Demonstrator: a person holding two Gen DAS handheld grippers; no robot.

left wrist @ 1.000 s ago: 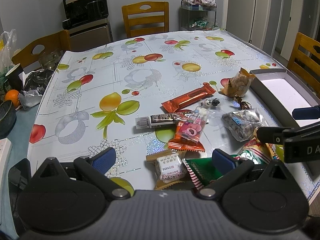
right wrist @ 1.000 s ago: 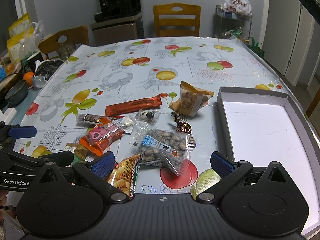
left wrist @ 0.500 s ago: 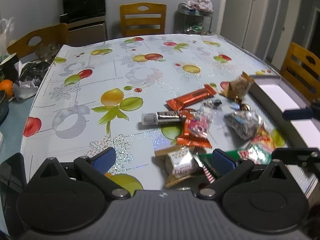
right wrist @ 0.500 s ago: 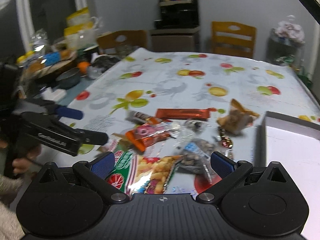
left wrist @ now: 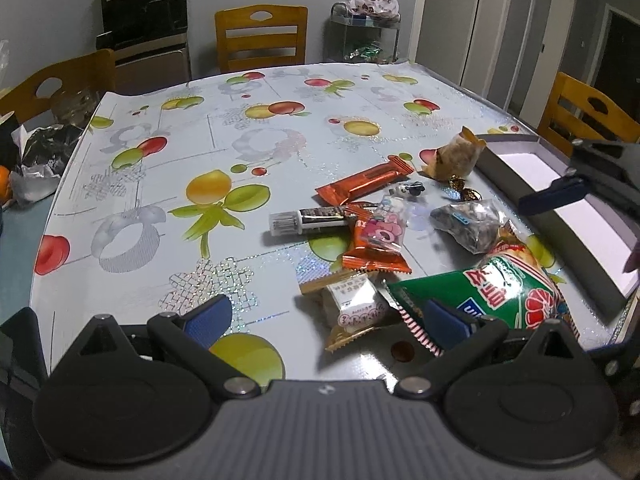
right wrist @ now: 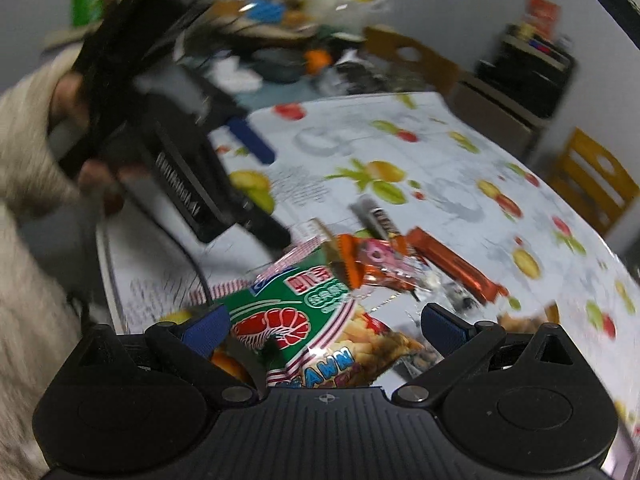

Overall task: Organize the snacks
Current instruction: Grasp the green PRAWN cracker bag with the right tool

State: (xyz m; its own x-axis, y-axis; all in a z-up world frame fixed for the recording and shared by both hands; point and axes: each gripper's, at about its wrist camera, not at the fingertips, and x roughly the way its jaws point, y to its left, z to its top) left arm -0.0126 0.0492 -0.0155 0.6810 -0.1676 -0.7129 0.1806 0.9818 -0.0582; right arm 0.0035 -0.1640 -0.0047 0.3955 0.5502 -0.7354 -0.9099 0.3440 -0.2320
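Several snacks lie in a loose pile on the fruit-print tablecloth (left wrist: 160,184). A green prawn-cracker bag (left wrist: 492,292) lies at the near right; it shows in the right wrist view (right wrist: 296,320) between my right gripper's (right wrist: 326,326) open fingers. Around it are an orange bar (left wrist: 364,182), a pink candy pack (left wrist: 380,236), a black-and-white tube (left wrist: 308,220), a white-wrapped cake (left wrist: 354,304), a bag of nuts (left wrist: 468,224) and a brown pastry bag (left wrist: 456,158). My left gripper (left wrist: 326,320) is open and empty at the near edge.
A grey box with a white floor (left wrist: 560,200) stands at the table's right edge. My right gripper's blue finger (left wrist: 552,198) hangs over it. Wooden chairs (left wrist: 260,36) surround the table. Clutter and an orange (left wrist: 3,178) sit at the far left.
My right gripper has swung sharply left, from facing the box and nuts to facing the prawn-cracker bag and my left gripper. The left gripper shifted slightly; its fingers stayed open.
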